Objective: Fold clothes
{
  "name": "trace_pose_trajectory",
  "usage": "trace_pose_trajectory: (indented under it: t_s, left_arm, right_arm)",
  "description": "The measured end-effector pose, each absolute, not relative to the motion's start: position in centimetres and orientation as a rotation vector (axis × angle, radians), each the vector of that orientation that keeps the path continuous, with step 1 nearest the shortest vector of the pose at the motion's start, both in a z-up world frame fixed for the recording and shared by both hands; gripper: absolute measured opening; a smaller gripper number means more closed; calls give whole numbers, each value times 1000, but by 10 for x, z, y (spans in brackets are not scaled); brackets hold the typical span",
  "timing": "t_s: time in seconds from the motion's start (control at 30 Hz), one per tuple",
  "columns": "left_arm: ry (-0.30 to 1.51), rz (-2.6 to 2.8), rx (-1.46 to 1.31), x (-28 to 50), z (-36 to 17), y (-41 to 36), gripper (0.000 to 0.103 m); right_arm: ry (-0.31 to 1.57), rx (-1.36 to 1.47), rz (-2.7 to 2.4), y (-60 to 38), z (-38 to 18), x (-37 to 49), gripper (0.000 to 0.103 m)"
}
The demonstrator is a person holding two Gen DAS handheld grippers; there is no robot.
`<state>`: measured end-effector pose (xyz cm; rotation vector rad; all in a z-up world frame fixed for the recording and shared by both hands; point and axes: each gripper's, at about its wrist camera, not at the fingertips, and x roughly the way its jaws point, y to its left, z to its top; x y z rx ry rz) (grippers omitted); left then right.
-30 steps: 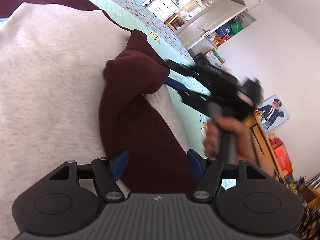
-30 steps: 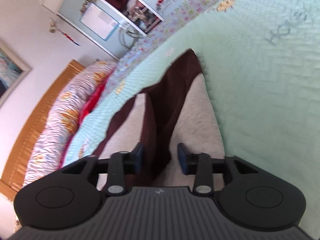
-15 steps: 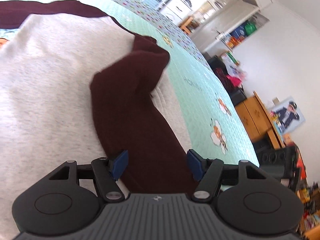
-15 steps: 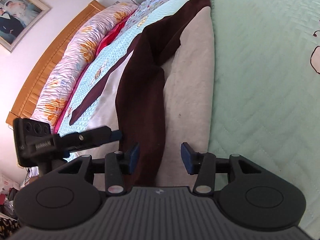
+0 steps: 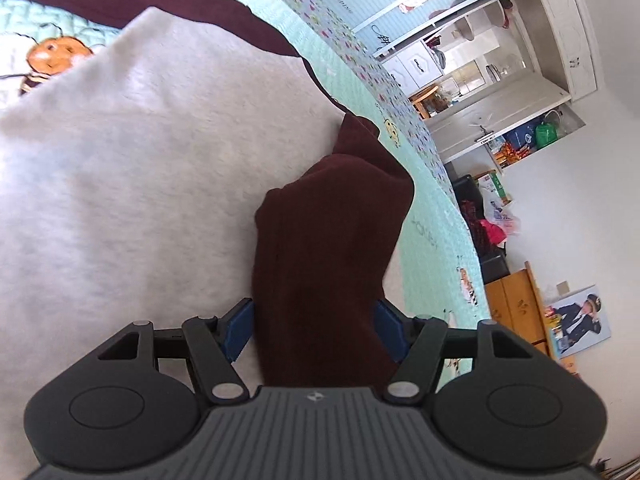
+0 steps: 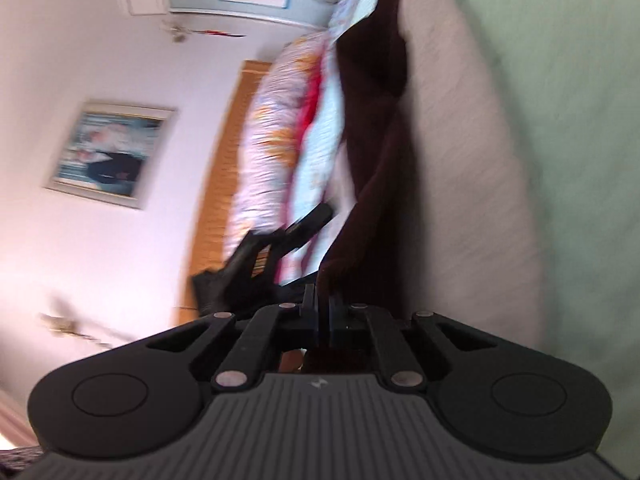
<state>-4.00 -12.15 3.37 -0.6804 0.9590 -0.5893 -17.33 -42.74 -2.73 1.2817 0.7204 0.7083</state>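
Note:
A grey sweatshirt [image 5: 140, 180] with maroon sleeves lies spread on a mint bedspread [image 5: 432, 248]. One maroon sleeve [image 5: 328, 240] is folded over the grey body and runs back between the blue pads of my left gripper [image 5: 314, 332]. That gripper stands open, its jaws wide on either side of the sleeve. In the blurred right wrist view my right gripper [image 6: 324, 312] is closing. Its jaws are almost together, pinching the near end of the maroon sleeve [image 6: 372, 140] beside the grey body [image 6: 460, 160].
Patterned pillows [image 6: 272, 120] and a wooden headboard [image 6: 224, 160] lie along the bed's far side under a framed picture [image 6: 108, 152]. Past the bed's other edge stand white cupboards [image 5: 500, 92], a wooden cabinet [image 5: 516, 308] and clutter.
My right gripper swung and rolled sideways, and its jaws closed from apart onto the maroon sleeve. It and the hand left the left wrist view. My left gripper tilted slightly and stayed open.

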Motion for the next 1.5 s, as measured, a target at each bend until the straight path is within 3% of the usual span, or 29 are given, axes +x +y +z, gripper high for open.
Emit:
trace_pose_trajectory:
  t_s: [0.07,0.23,0.3,0.37,0.47,0.67,0.9,1.03,1.1,1.17,1.27,1.5]
  left_arm:
    - [946,-591,-666,-37,37,-124,67]
    - [917,-591,-588,-37,36,-133,67]
    - [915,-591,-583,-37,31,-134,67]
    - [904,-596,-602,-36,27,-132,67]
    - [892,-615,-597,-36,26,-131,67]
    - [882,-681,-545,-36,28,-132,68]
    - [875,-756,-494,-34,26,-138,69]
    - [882,-781,-521,-31,22,-134,69]
    - [889,-794,-547,-27,20,-131,69]
    - [895,-804,-568,-26,20,-128,69]
    - [896,-819,-577,-25,20,-126,69]
    - [898,-834,-562,-21,20,-120,69]
  right_arm:
    - [728,1294,730,-418,-31,-170,8]
    - [882,992,552,-422,-19,-173,10]
    - [867,909,515,-431,1,-175,18]
    - [812,812,463,-442,29,-171,39]
    - [724,774,412,-458,62,-137,60]
    - [722,555,329,-455,91,-2,62]
    - [871,413,230,-426,71,113,62]
    - [972,299,163,-413,49,137,58]
    - [967,269,145,-413,47,137,44]
    - [951,255,126,-417,45,136,22]
    - [909,381,133,-430,43,133,9]
    - [693,751,170,-467,42,124,8]
